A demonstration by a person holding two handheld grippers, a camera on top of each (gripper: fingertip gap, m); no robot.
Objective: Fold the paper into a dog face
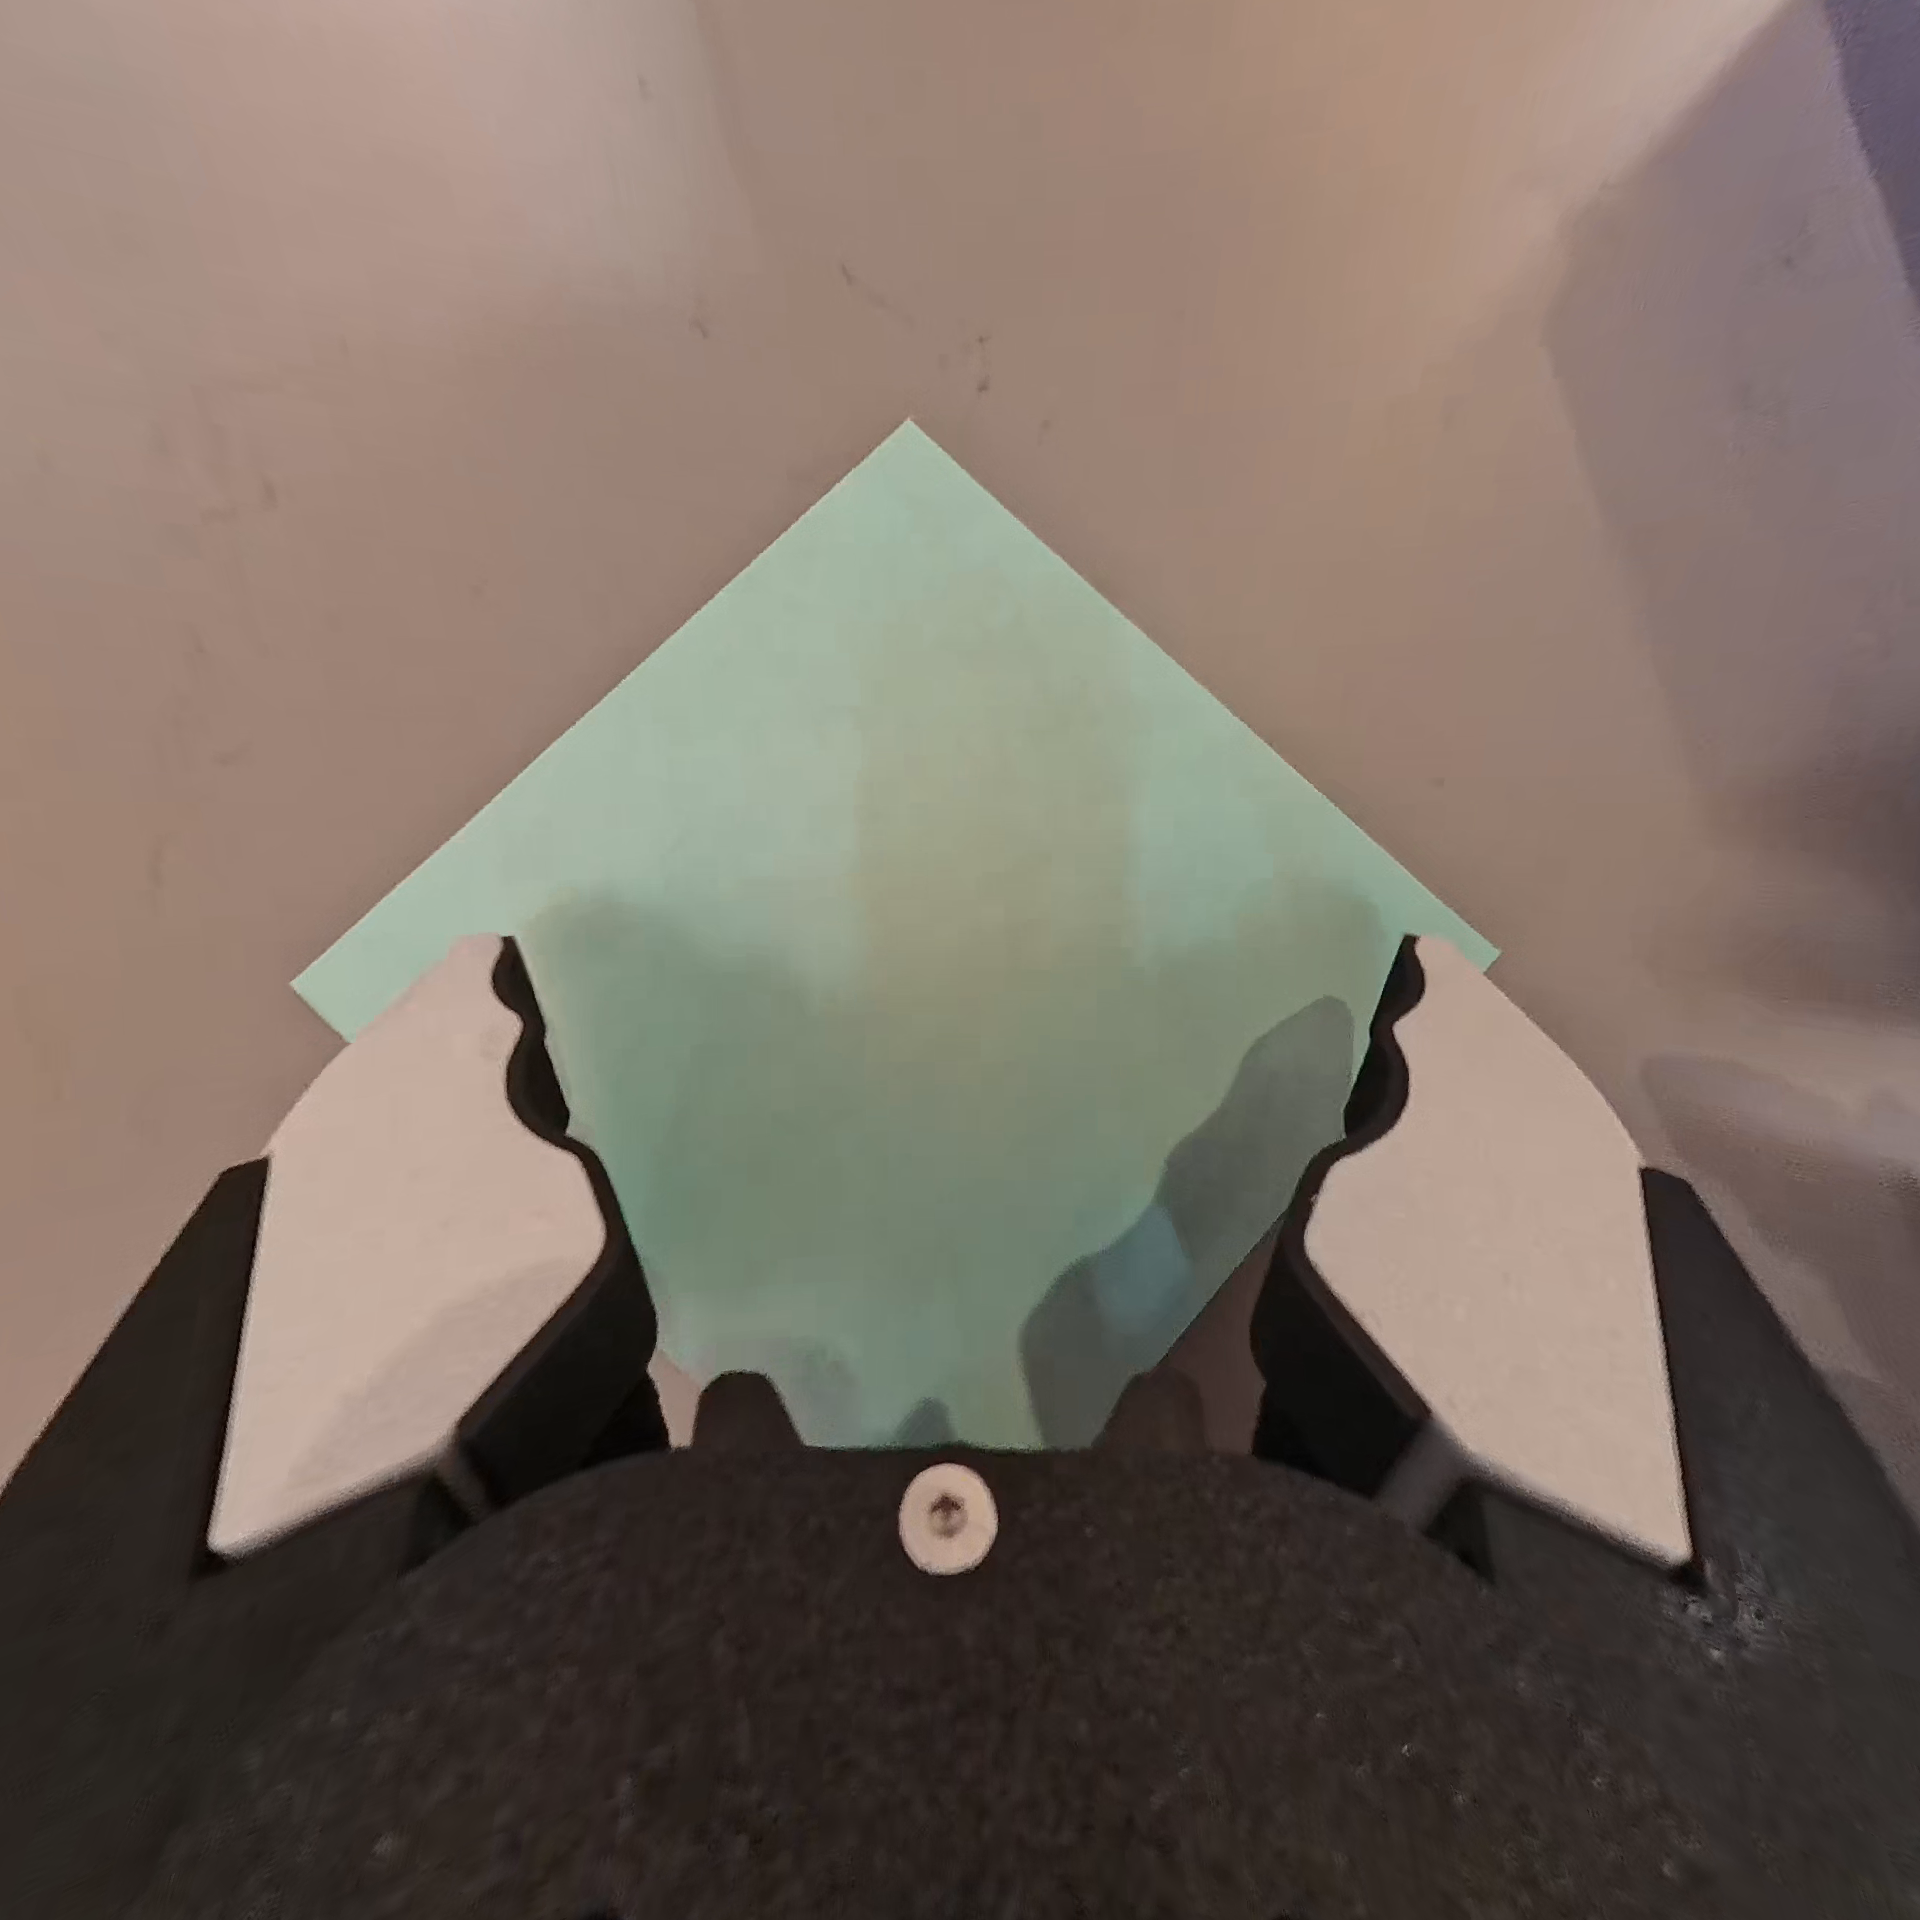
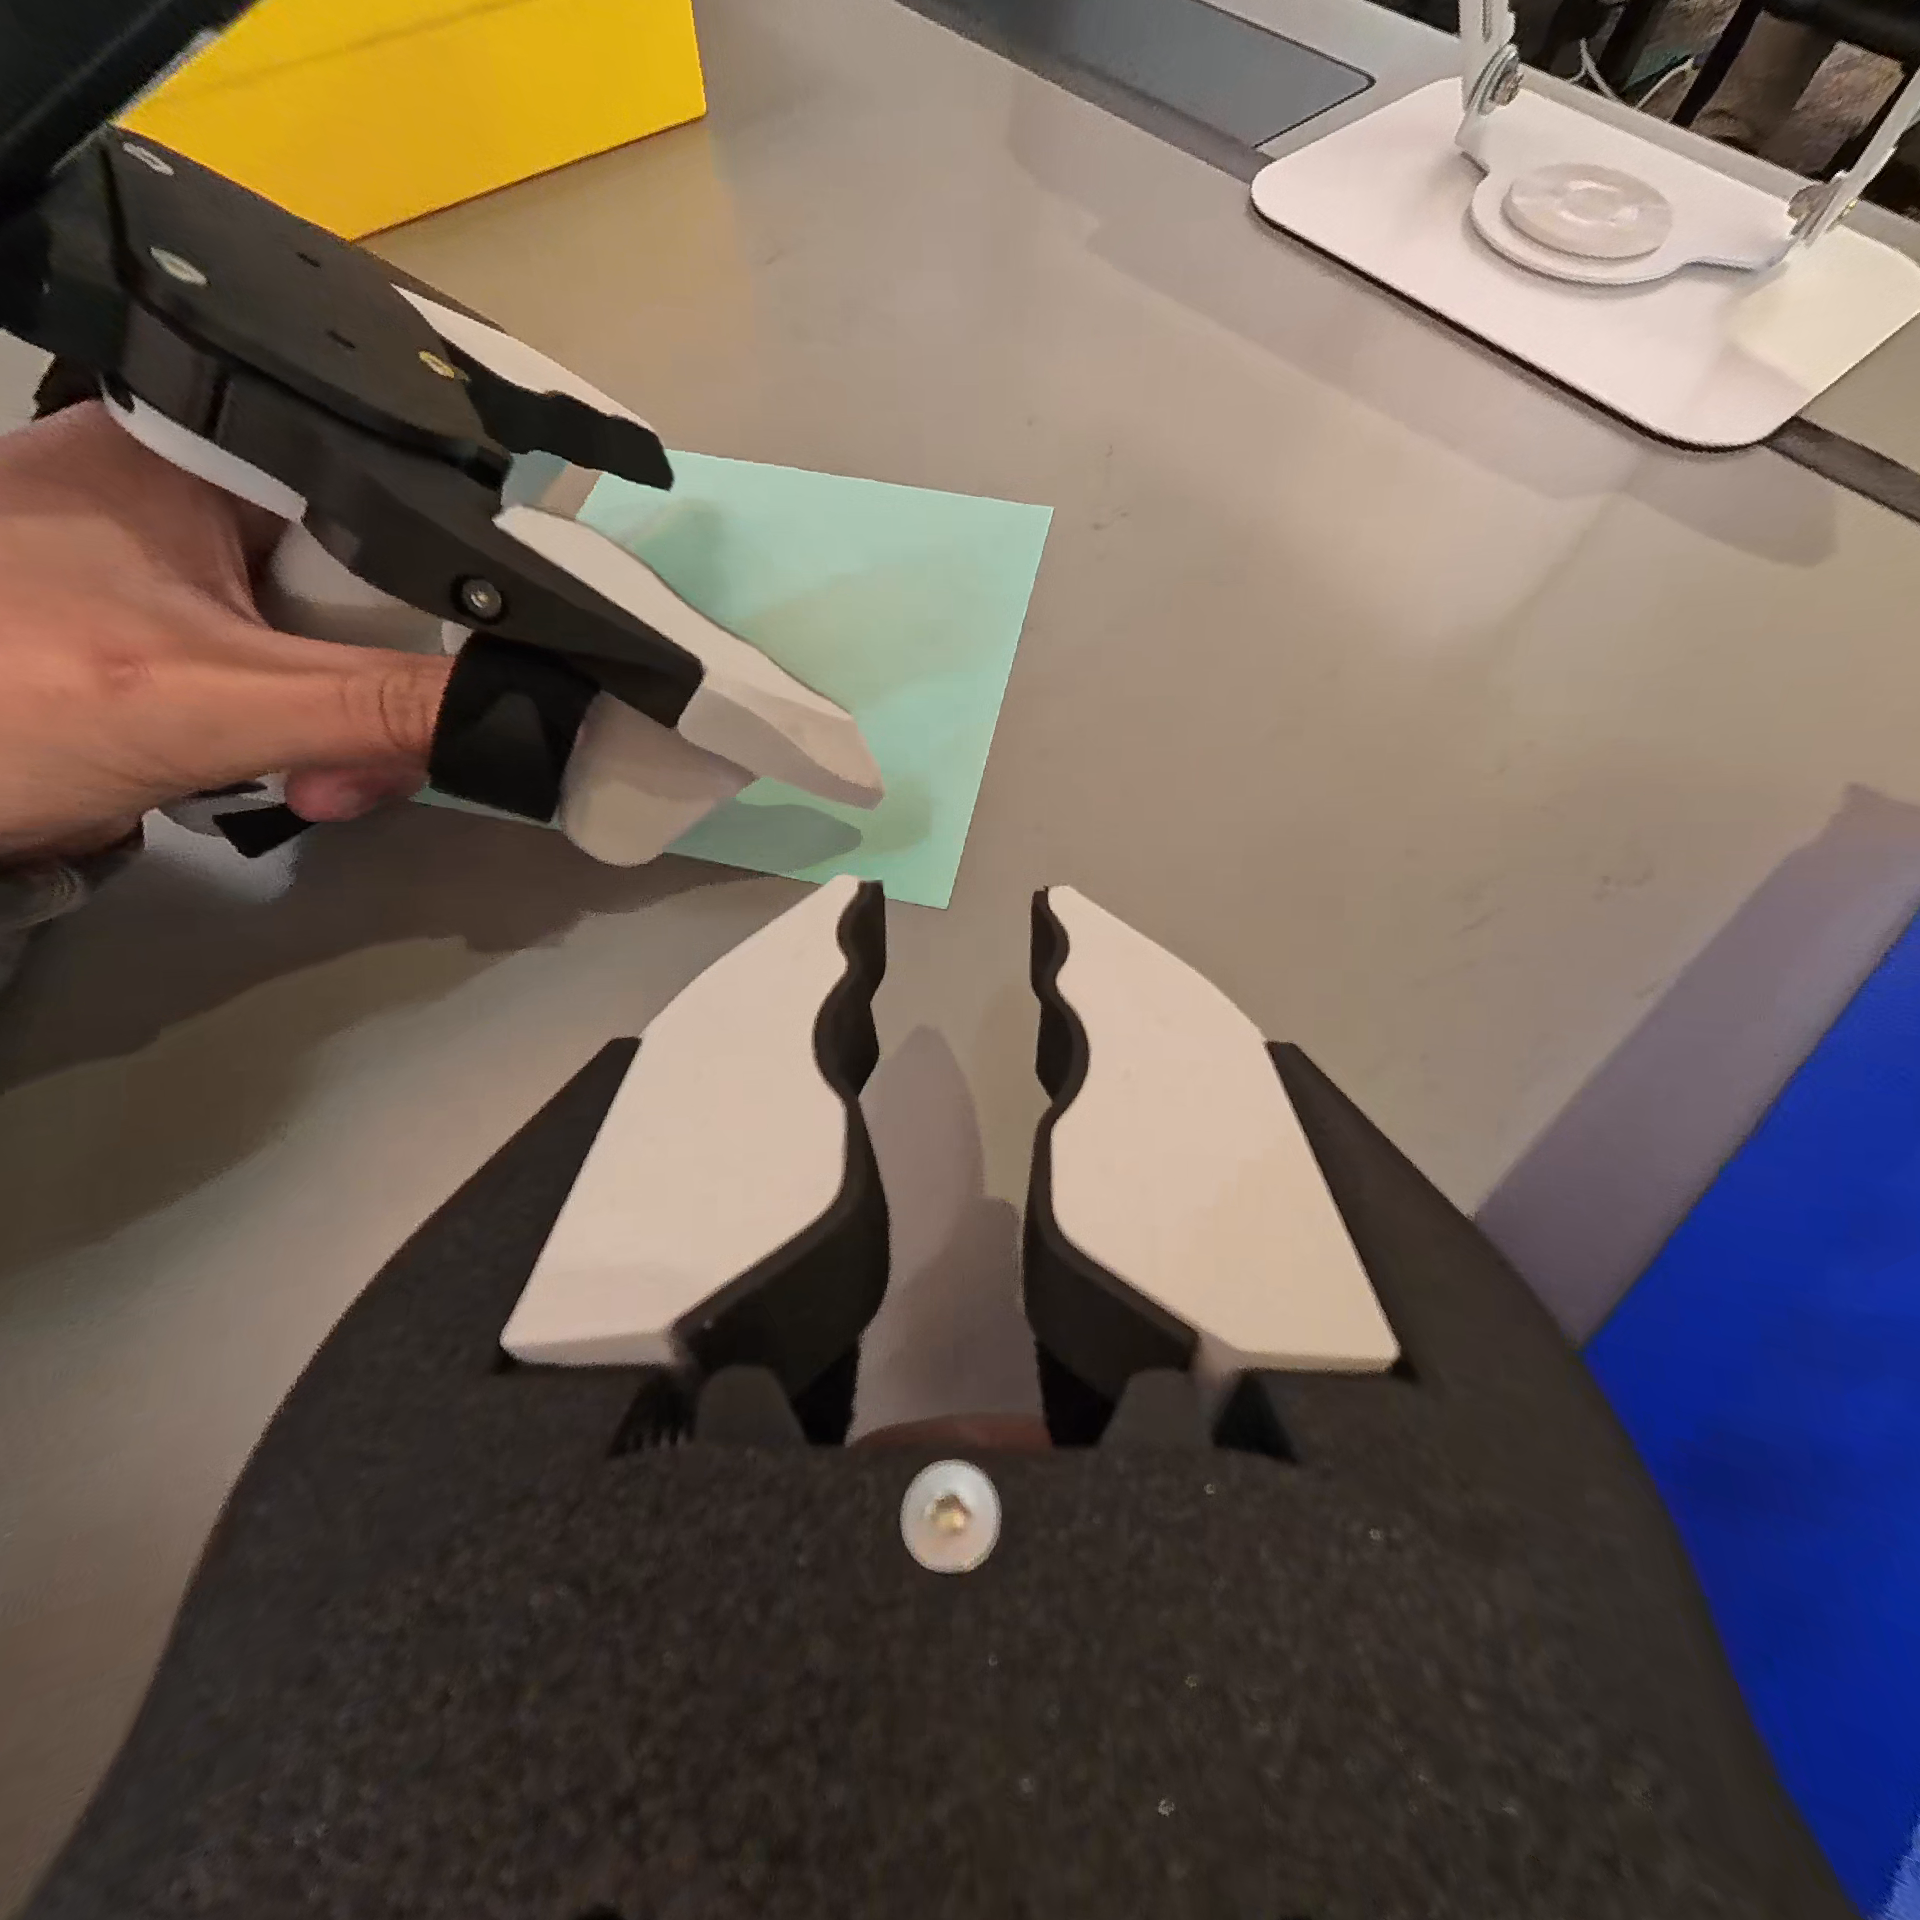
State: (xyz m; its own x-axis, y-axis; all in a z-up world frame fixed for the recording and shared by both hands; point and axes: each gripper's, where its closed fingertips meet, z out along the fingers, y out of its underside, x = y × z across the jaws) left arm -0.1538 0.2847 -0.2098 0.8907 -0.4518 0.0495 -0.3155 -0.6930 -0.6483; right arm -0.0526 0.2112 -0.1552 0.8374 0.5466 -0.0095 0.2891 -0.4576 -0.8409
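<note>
A light green square of paper (image 1: pixel 914 831) lies flat and unfolded on the grey table (image 1: pixel 416 416), one corner pointing away in the left wrist view. My left gripper (image 1: pixel 953 945) is wide open, its two fingers straddling the sheet low over it, holding nothing. In the right wrist view the paper (image 2: pixel 894 623) lies just ahead. The left gripper (image 2: pixel 758 623) hovers over its left part, held by a hand (image 2: pixel 125 644). My right gripper (image 2: pixel 954 891) is open with a narrow gap, empty, its tips just short of the paper's near corner.
A yellow box (image 2: pixel 416 104) stands at the far left of the table (image 2: pixel 1351 727). A white stand base (image 2: pixel 1558 291) sits at the far right, with a dark flat pad (image 2: pixel 1195 62) behind. A blue surface (image 2: pixel 1766 1351) lies beyond the table's right edge.
</note>
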